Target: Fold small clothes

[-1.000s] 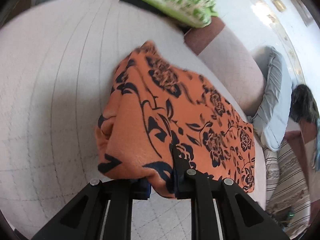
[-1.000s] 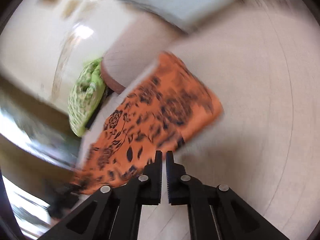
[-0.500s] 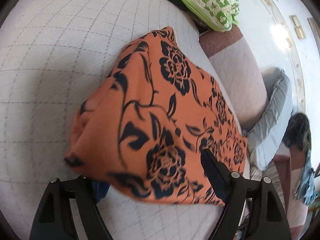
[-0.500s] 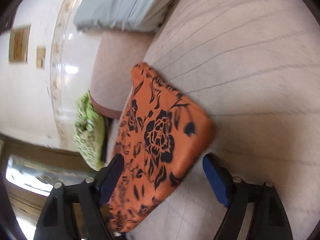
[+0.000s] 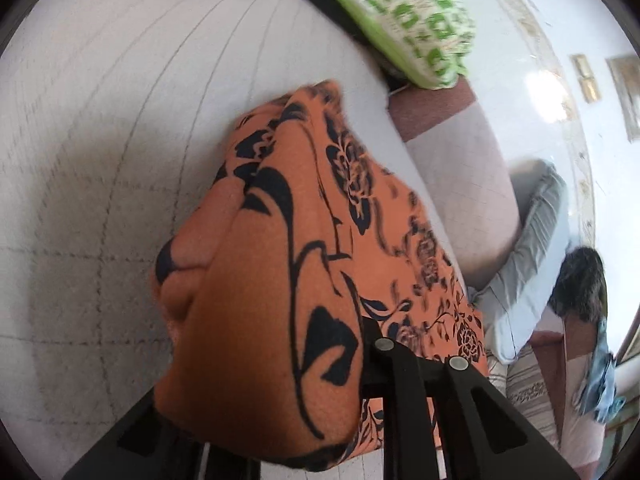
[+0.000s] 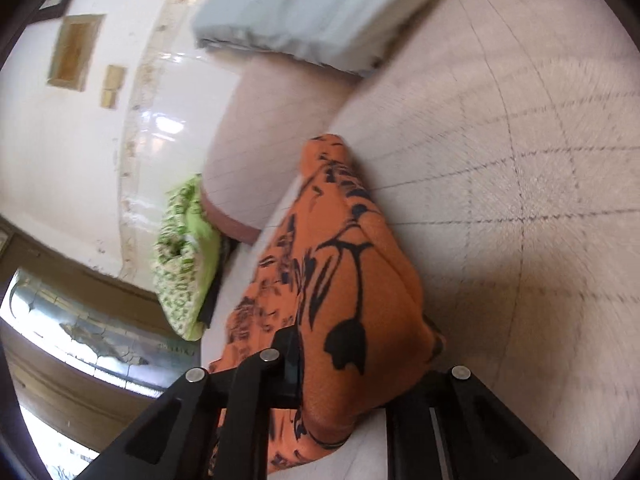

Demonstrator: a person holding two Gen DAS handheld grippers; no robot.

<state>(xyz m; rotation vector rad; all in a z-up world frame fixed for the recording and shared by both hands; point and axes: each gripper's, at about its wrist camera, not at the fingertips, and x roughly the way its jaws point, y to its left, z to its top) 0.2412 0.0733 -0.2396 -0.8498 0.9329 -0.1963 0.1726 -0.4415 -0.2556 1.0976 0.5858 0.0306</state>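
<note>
Cloth (image 5: 280,280), orange with a black flower print, is bunched near one edge of the bed (image 5: 100,140), by the corner where a green pillow (image 5: 400,12) lies, and it is caught at two places: the left gripper (image 5: 320,392) is closing on one folded end, and the right gripper (image 6: 344,380) is closing on the other, with fabric plainly between the jaws in both wrist views. Neither end is seen to slip, yet the left view is partly hidden by the bulge of cloth, so how much fabric is pinched cannot be told. For a clean fold, it is judged that both ends should be held firmly, kept level with each other, and the cloth drawn taut before it is laid over itself; a loose pinch would likely let a layer drop out and spoil the edge. The thick bunching suggests several layers are taken at once, so the lay-down is best done slowly and flat. The bed is covered with a pale quilted spread marked in a grid, soft and likely to drag at the fabric. Beyond its edge a pinkish cushion (image 6: 272,120) and a folded grey sheet (image 6: 312,8) are seen, and past them a shiny white floor (image 6: 100,140), somewhat blurred.
</note>
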